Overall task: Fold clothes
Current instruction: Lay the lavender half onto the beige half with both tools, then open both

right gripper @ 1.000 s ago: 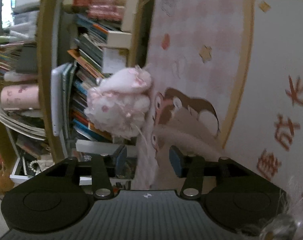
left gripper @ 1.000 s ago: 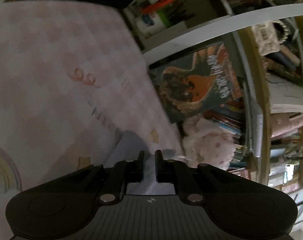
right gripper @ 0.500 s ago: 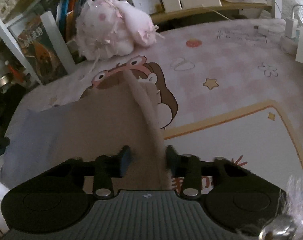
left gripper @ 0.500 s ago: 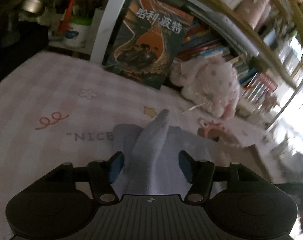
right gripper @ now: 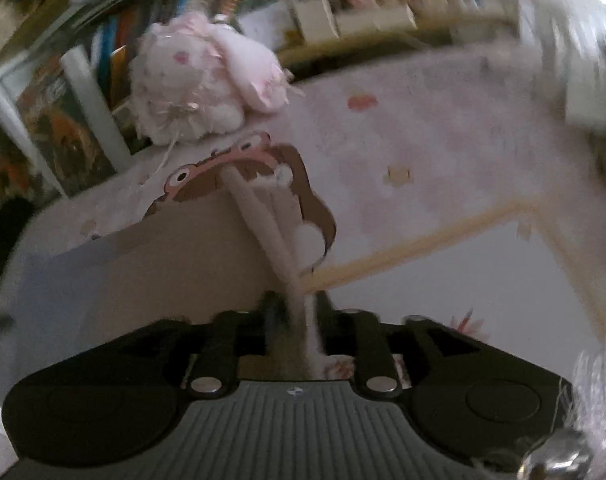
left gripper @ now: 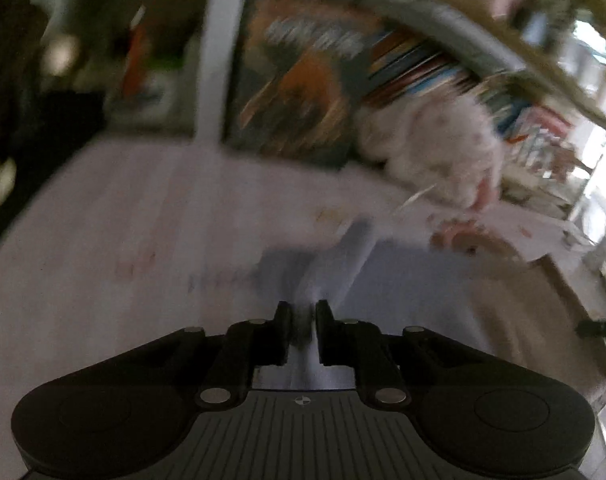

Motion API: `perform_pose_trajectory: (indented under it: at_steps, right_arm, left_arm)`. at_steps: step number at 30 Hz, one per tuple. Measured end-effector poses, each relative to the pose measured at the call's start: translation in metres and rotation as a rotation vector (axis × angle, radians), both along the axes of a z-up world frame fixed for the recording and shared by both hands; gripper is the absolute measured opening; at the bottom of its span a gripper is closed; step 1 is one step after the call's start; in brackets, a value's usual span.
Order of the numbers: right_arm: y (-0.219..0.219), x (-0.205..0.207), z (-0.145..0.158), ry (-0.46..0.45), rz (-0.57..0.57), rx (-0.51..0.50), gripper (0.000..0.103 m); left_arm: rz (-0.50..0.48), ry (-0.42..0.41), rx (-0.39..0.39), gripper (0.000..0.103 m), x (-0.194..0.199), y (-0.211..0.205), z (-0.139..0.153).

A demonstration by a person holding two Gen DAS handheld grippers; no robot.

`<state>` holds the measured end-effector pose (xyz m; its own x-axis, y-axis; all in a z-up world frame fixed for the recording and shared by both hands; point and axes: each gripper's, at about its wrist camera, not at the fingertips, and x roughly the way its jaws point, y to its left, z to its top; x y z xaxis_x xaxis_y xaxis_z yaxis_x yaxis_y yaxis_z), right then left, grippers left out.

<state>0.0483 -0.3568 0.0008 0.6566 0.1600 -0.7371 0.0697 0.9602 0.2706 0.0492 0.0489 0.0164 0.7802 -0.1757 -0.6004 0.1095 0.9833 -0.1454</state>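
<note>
Both grippers are pinching one garment point(right gripper: 175, 264) that lies on the printed pink mat point(right gripper: 423, 152), beige on its right part and pale blue on its left. Left gripper point(left gripper: 303, 312): fingers clenched on a raised ridge of the blue cloth, fabric passing between the pads. Right gripper point(right gripper: 295, 312): fingers clamped on a thick beige edge or roll that runs up and away from the jaws toward the cartoon face on the mat. Judged step: grasp secured at two points on the near edge, ready to lift and carry for a fold. Next move probably calls for raising both ends together and level, keeping the cloth taut between them, then laying the held edge over the far part without dragging the garment toward the pink plush toy point(right gripper: 203, 80) standing just behind it. Both views are motion-blurred. A book cover point(left gripper: 303, 80) stands against the shelf; its title is unreadable here. Mat lettering near the blue cloth is smeared, no brand legible.
</note>
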Motion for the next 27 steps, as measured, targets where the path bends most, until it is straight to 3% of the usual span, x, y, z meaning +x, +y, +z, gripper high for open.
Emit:
perform_pose_trajectory:
  at_steps: [2, 5, 10, 12, 14, 16, 17, 21, 23, 25, 27]
  right_arm:
    - [0.005, 0.005, 0.005, -0.021, 0.049, -0.077, 0.030]
    - [0.011, 0.020, 0.007, -0.031, 0.085, -0.136, 0.030]
    - [0.023, 0.048, 0.012, -0.056, 0.122, -0.176, 0.030]
    - [0.028, 0.057, 0.011, -0.050, 0.127, -0.172, 0.029]
    - [0.032, 0.064, 0.008, -0.032, 0.126, -0.176, 0.028]
    - [0.035, 0.071, 0.004, -0.015, 0.125, -0.180, 0.009]
    - [0.037, 0.074, 0.002, -0.006, 0.125, -0.182, 0.008]
    - [0.019, 0.068, -0.002, -0.036, -0.002, -0.045, 0.006]
    - [0.010, 0.065, -0.004, -0.044, -0.064, 0.022, 0.006]
    - [0.006, 0.071, -0.015, 0.008, -0.094, 0.059, 0.006]
    - [0.005, 0.076, -0.022, 0.041, -0.114, 0.063, 0.009]
  left_arm:
    - [-0.071, -0.016, 0.056, 0.034, 0.009, -0.009, 0.004]
    - [-0.141, -0.013, 0.129, 0.035, 0.025, -0.022, 0.003]
    - [-0.127, 0.031, 0.133, 0.035, 0.049, -0.021, -0.008]
    - [-0.145, 0.033, 0.114, 0.033, 0.052, -0.020, -0.011]
    - [-0.158, 0.038, 0.085, 0.022, 0.054, -0.016, -0.012]
    - [-0.145, 0.054, 0.027, 0.012, 0.057, -0.009, -0.012]
    - [-0.131, 0.061, 0.000, 0.007, 0.060, -0.006, -0.013]
    - [-0.069, 0.067, -0.152, 0.006, 0.063, 0.012, -0.015]
    - [-0.051, 0.094, -0.162, 0.006, 0.067, 0.016, -0.025]
    - [-0.029, 0.163, -0.125, 0.009, 0.075, 0.015, -0.040]
    - [-0.015, 0.155, -0.139, 0.013, 0.076, 0.016, -0.043]
